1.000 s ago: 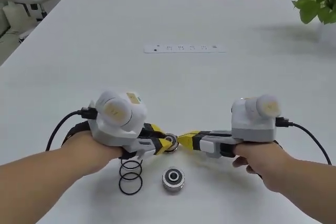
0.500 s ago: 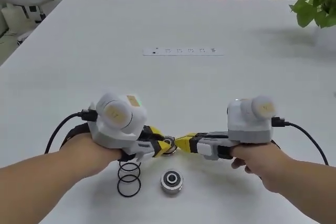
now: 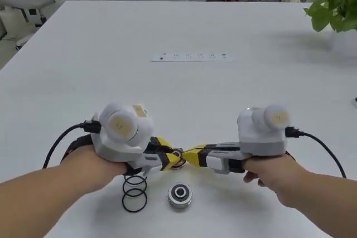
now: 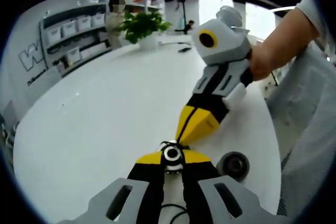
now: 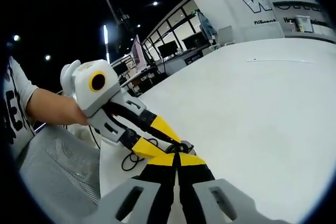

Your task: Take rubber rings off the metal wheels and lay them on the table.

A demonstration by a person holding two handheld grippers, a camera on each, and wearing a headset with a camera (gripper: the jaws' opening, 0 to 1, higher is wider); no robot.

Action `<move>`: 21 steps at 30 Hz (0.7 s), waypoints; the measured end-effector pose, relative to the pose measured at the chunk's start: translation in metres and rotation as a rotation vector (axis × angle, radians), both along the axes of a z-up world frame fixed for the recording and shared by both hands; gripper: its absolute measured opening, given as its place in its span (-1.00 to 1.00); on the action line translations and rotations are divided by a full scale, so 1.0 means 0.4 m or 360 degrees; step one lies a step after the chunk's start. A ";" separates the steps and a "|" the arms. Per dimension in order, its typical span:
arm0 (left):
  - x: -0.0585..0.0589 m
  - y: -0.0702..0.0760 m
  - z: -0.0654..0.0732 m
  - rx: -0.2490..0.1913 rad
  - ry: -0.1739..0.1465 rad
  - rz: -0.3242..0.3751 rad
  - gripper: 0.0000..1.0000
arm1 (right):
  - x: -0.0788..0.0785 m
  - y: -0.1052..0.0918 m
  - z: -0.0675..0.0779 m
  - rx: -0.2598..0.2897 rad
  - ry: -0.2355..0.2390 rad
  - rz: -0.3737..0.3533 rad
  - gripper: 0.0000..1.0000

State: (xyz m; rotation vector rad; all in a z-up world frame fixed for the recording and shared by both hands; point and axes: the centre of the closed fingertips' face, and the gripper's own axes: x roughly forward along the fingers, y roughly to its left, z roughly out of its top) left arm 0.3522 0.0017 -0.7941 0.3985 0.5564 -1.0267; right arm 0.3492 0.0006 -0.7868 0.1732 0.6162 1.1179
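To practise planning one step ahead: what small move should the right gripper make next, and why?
Probably draw the right gripper back from the wheel to peel its ring off. The left gripper clamps that wheel, the right gripper's shut tips meet its rim, and two loose rings already lie on the table.

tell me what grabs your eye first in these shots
Over the near part of the white table, the left tool grips a small metal wheel, and the right tool meets it tip to tip, yellow against yellow. Nearer the person, two black rubber rings and a second wheel lie on the table.
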 end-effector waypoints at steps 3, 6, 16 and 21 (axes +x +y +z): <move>-0.001 -0.001 0.000 0.0005 -0.0004 -0.0002 -0.77 | -0.024 0.024 0.019 0.0068 0.0023 0.0063 -1.00; -0.001 0.001 0.001 -0.0001 0.0001 0.0006 -0.76 | -0.009 0.019 0.010 0.0022 -0.0021 0.0037 -1.00; -0.001 0.001 0.003 -0.0042 -0.0015 0.0019 -0.75 | -0.003 -0.001 0.003 0.0031 0.0000 0.0007 -1.00; 0.001 0.000 0.004 -0.0059 0.0001 0.0015 -0.74 | -0.007 0.013 0.015 0.0049 -0.0018 0.0035 -1.00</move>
